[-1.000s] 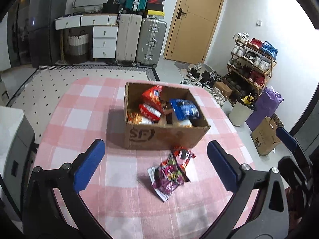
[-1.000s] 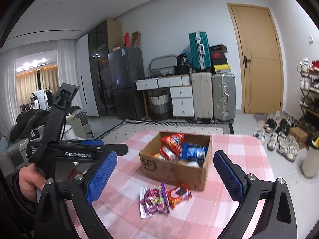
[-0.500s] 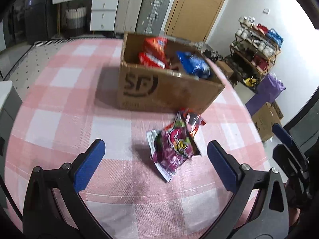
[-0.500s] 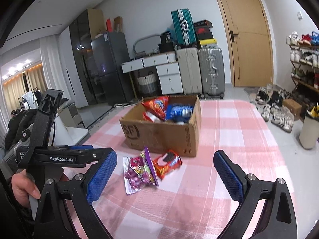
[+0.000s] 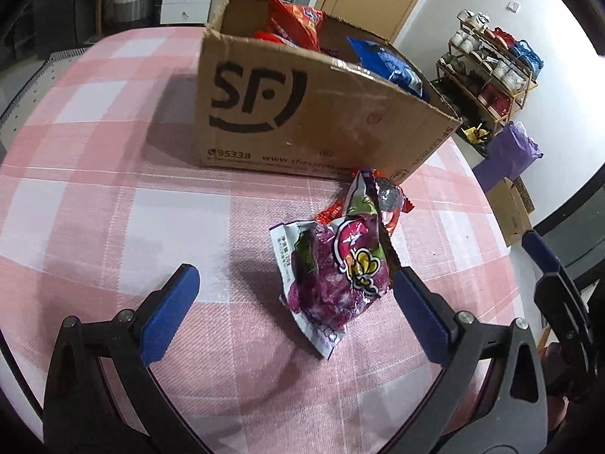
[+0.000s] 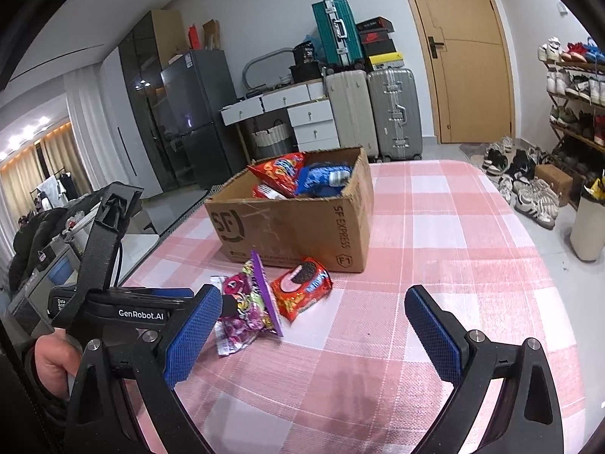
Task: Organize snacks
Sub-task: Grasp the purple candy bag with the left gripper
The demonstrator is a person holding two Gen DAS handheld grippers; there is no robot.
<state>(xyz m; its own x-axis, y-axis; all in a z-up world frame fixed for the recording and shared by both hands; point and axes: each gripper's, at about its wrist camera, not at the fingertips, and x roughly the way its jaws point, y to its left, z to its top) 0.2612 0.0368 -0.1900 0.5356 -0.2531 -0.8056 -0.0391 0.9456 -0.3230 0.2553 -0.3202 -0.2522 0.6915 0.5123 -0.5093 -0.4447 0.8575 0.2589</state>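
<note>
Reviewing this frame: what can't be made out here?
- Brown cardboard SF box: its floor and lower contents, hidden by its near wall in the left wrist view.
- Red cookie packet: mostly covered by the purple snack bag there.
- Purple bag's print: too small in both views.

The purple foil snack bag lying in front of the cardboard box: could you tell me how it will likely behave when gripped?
The purple foil snack bag looks puffy, so probably light and squashy. Its glossy, crinkled film may slip or deform between pads.
</note>
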